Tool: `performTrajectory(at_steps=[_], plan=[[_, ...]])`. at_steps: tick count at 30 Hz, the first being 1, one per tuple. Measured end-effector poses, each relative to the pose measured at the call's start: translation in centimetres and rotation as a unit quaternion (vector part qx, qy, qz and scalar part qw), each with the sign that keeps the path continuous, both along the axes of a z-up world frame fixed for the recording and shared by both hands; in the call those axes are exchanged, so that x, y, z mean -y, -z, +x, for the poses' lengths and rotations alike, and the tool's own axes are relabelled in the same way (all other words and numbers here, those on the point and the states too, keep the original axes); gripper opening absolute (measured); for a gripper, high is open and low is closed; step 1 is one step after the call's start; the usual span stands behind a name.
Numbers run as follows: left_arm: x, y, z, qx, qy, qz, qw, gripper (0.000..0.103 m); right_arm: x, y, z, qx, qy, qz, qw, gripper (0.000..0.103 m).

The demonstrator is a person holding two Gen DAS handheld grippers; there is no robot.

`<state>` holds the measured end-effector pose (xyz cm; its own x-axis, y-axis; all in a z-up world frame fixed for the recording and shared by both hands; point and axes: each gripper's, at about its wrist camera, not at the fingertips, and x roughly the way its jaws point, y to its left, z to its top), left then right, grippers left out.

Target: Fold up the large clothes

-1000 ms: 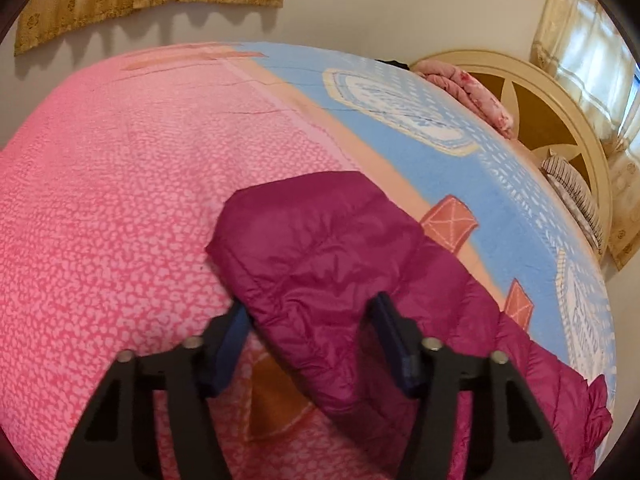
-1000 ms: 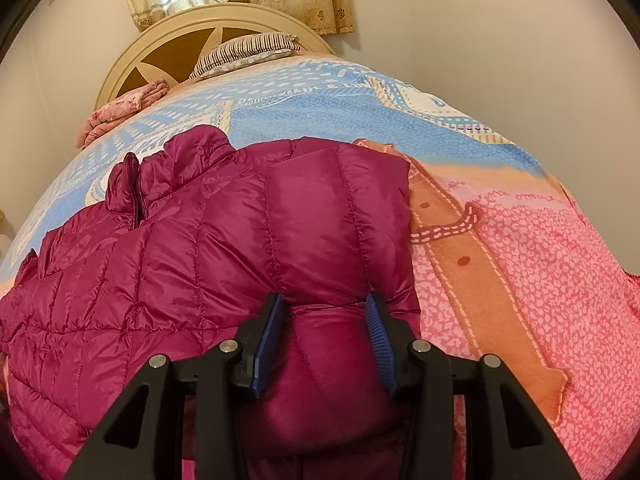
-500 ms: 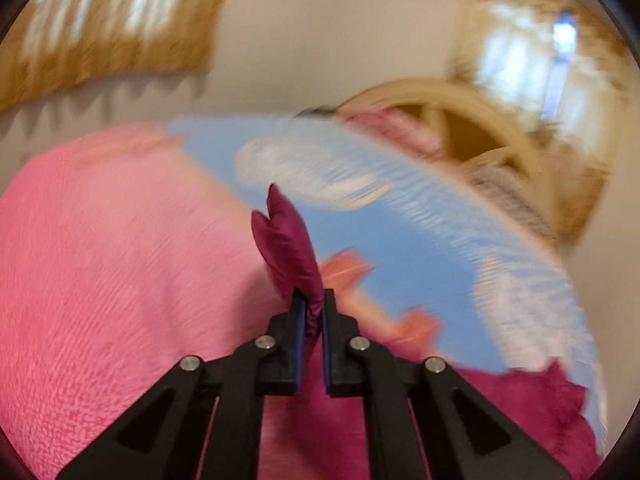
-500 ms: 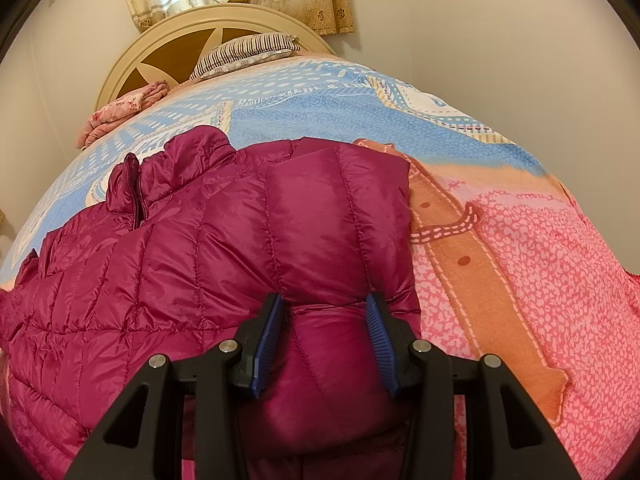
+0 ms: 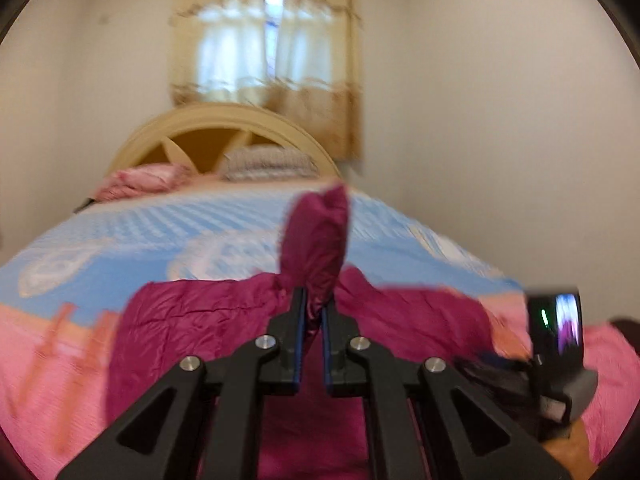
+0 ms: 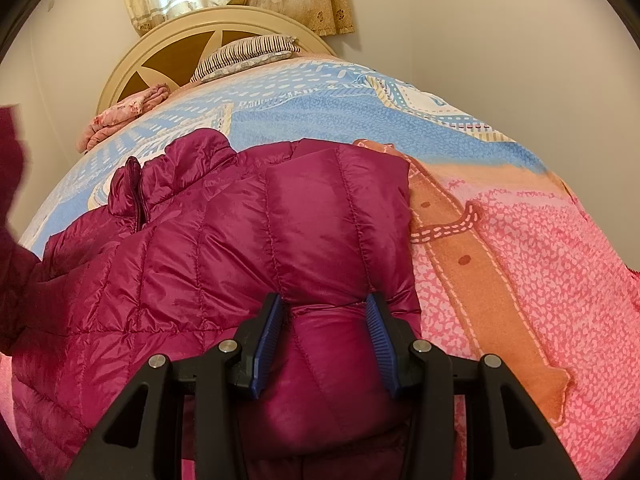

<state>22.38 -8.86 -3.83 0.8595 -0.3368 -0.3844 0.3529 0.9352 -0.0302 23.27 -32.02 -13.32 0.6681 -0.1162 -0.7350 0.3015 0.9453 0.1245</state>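
A magenta quilted puffer jacket (image 6: 240, 240) lies spread on the bed, its collar (image 6: 192, 160) toward the headboard. My right gripper (image 6: 324, 312) sits low on the jacket, its blue pads squeezing a puffy roll of the folded sleeve between them. In the left wrist view my left gripper (image 5: 314, 300) is shut on the end of the other sleeve (image 5: 316, 236), which stands up above the fingers, lifted over the jacket body (image 5: 192, 320). That raised sleeve shows as a magenta blur (image 6: 12, 152) at the left edge of the right wrist view. The right gripper's camera housing (image 5: 556, 320) is at the right.
The bedcover (image 6: 540, 280) is pink near me and blue farther off. A cream arched headboard (image 6: 132, 60) stands at the far end with a striped pillow (image 6: 248, 50) and a folded pink blanket (image 6: 120, 116). Curtains (image 5: 268, 60) hang behind; walls close both sides.
My left gripper closed on the sleeve end, lifted it off the bed and swung around to face the headboard, rolling as it went. The right gripper and its fold stayed put.
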Motion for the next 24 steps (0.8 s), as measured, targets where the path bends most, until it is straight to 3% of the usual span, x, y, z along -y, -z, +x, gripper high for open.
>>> performTrajectory(at_steps=[6, 8, 11, 14, 15, 16, 18, 21, 24], plan=[[3.1, 5.9, 0.7, -0.109, 0.020, 0.023, 0.9936, 0.007, 0.5, 0.1, -0.2, 0.010, 0.002, 0.021, 1.000, 0.046], [2.8, 6.1, 0.3, -0.143, 0.024, 0.011, 0.9894, 0.008, 0.5, 0.1, -0.3, 0.013, 0.002, 0.026, 1.000, 0.046], [2.6, 6.8, 0.4, -0.177, 0.034, 0.004, 0.9836, 0.018, 0.7, 0.2, -0.3, 0.016, 0.003, 0.033, 0.999, 0.046], [2.7, 7.2, -0.2, -0.207, 0.048, 0.002, 0.9772, 0.033, 0.8, 0.2, -0.3, 0.018, 0.003, 0.037, 0.999, 0.046], [2.1, 6.9, -0.8, -0.212, 0.059, -0.008, 0.9754, 0.048, 0.8, 0.2, -0.3, 0.018, 0.003, 0.037, 0.999, 0.046], [1.3, 6.6, -1.5, -0.216, 0.067, -0.022, 0.9739, 0.070, 0.8, 0.2, -0.3, 0.018, 0.003, 0.037, 0.999, 0.046], [-1.0, 6.0, -2.8, -0.209, 0.057, -0.052, 0.9748, 0.094, 0.8, 0.2, -0.4, 0.018, 0.003, 0.038, 0.999, 0.046], [-5.6, 5.0, -3.4, -0.187, 0.009, -0.090, 0.9783, 0.098, 0.9, 0.2, -0.3, 0.018, 0.002, 0.039, 0.999, 0.046], [-10.1, 4.7, -3.0, -0.169, -0.094, -0.096, 0.9765, 0.098, 0.5, 0.1, -0.1, 0.012, -0.002, 0.030, 0.999, 0.049]])
